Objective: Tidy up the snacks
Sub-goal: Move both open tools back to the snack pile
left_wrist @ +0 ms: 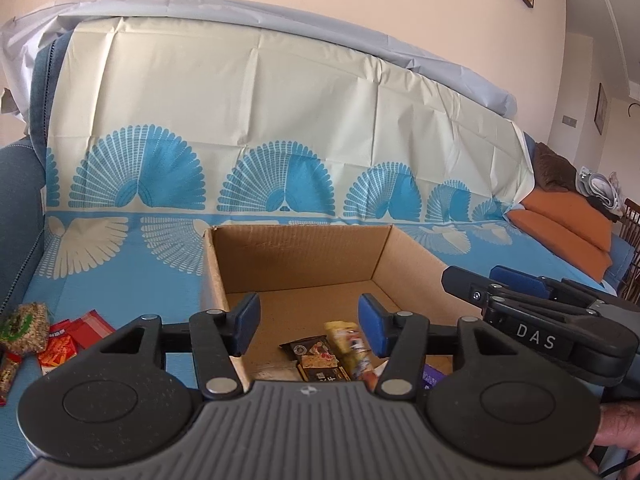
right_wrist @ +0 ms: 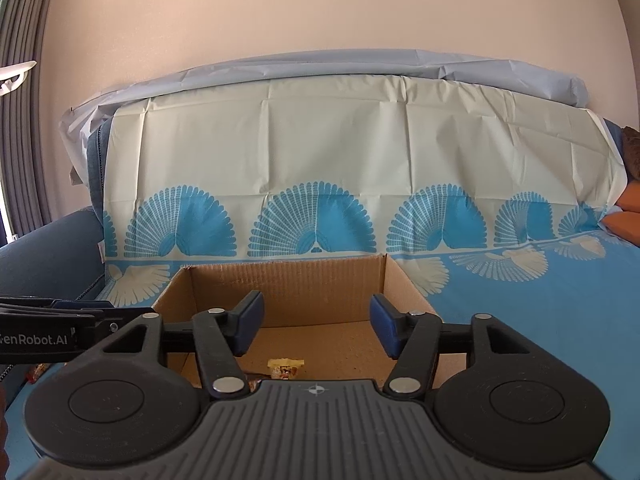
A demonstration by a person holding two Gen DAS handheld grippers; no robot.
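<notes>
The left tongs (left_wrist: 308, 326) are spread wide with nothing between the blue pads, poised over the near edge of the cardboard box (left_wrist: 296, 256) at centre frame in the left wrist view. Down in the box, low in the middle of the picture, lie a dark packet (left_wrist: 318, 358), a yellow packet (left_wrist: 348, 342) leaning beside it, and a sliver of something purple (left_wrist: 430, 378) at the lower right. Out on the blue patterned cover (left_wrist: 120, 280) at the lower left, several snacks wait outside the box: a greenish bag (left_wrist: 24, 326) and red packets (left_wrist: 66, 346). The other tool juts in from the right edge.

From the right wrist view, the right tongs (right_wrist: 316, 330) are likewise released and empty, aimed into the same box (right_wrist: 288, 280). Only the yellow packet (right_wrist: 286, 366) peeks out above the tool body; the far half of the box floor looks bare. A glimpse of wrappers (right_wrist: 36, 372) shows at the lower left edge.

I'd say the job is partway done: a few in, a handful left on the cover.
</notes>
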